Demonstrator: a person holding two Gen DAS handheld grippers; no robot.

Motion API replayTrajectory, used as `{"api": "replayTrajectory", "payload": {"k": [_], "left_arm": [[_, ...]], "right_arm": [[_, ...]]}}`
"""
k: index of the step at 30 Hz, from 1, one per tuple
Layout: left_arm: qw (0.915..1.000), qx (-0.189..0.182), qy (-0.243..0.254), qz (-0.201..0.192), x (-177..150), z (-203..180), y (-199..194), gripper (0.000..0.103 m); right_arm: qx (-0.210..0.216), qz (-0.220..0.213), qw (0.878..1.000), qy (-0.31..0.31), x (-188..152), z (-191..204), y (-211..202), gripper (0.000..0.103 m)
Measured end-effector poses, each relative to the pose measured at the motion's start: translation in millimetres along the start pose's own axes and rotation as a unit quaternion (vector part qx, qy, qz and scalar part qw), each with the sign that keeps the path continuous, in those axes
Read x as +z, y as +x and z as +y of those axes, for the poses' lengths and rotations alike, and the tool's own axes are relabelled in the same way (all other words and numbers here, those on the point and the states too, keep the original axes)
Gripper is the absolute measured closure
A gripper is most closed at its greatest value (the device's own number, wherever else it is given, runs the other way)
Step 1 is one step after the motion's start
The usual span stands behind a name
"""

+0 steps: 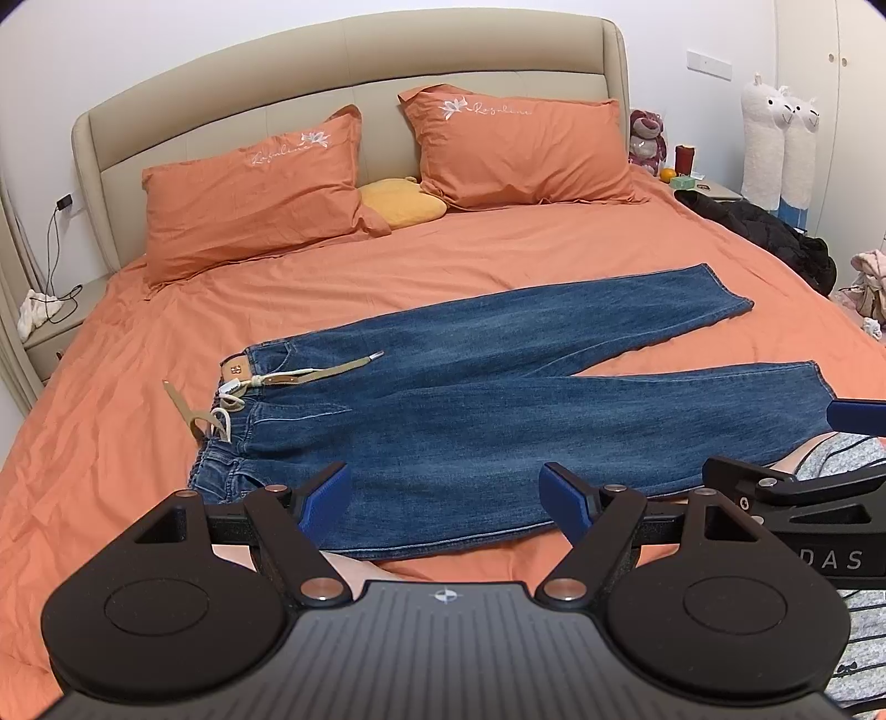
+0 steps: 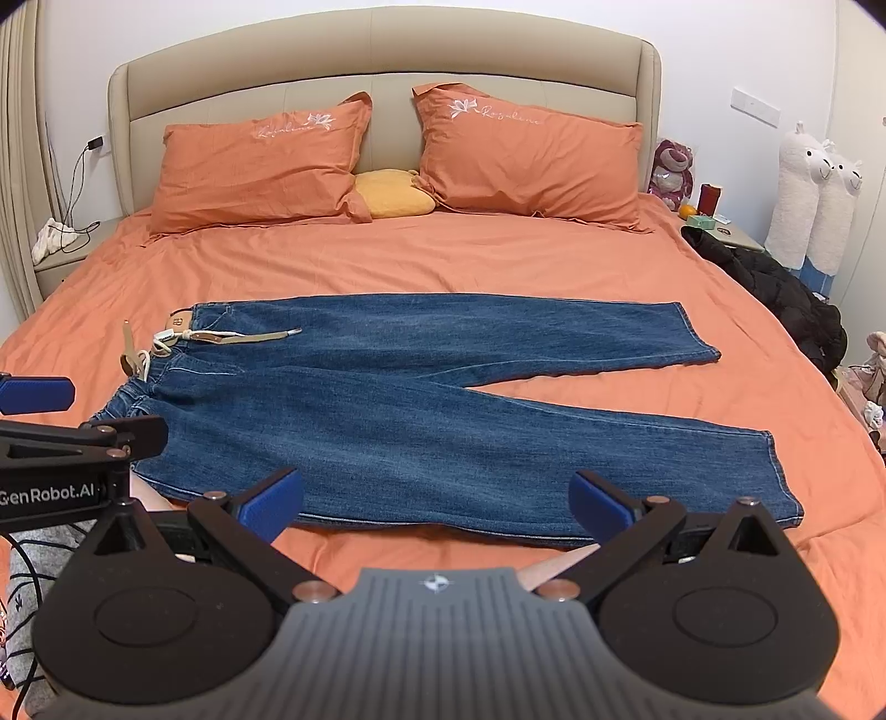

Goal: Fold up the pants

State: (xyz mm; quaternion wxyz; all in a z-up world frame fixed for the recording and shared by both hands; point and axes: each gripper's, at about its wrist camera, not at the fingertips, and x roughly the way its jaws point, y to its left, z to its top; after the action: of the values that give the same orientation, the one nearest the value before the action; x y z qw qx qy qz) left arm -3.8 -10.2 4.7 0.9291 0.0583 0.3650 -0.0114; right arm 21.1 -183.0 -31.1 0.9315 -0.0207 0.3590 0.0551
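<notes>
Both claws, left [image 1: 446, 501] and right [image 2: 437, 507], spread wide, empty. Blue jeans [image 2: 421, 399] flat on bed [image 2: 387, 260]: probably heavy, limp denim; best pinched at waistband and hem.

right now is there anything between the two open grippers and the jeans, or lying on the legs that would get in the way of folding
Nothing visible blocks either one. The left gripper and right gripper are both open just short of the jeans, with only bare orange sheet between. On the denim lies only its own drawstring, near the waistband.

Beige padded headboard [image 2: 382, 50] against a white wall [image 2: 747, 44]; orange sheet [image 2: 443, 260], nightstands [image 2: 61, 266] either side
</notes>
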Motion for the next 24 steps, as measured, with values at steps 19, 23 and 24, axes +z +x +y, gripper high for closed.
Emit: {"api": "replayTrajectory", "payload": {"k": [19,23,24], "left_arm": [[1.0,0.0,-0.002,-0.001,1.0,-2.2,-1.0,0.013],[1.0,0.0,-0.003,-0.001,0.8,-2.9,-1.1,0.013],[1.0,0.0,-0.003,-0.002,0.8,-2.5,-1.6,0.013]], "right_arm": [[0.0,-0.005,1.0,0.003,-2.5,0.2,-7.5,0.005],[0.0,-0.005,1.0,0.003,-3.7,0.5,-8.3,0.005],[0.0,-0.005,1.0,0.004,-4.1,0.6,-8.5,0.005]]}}
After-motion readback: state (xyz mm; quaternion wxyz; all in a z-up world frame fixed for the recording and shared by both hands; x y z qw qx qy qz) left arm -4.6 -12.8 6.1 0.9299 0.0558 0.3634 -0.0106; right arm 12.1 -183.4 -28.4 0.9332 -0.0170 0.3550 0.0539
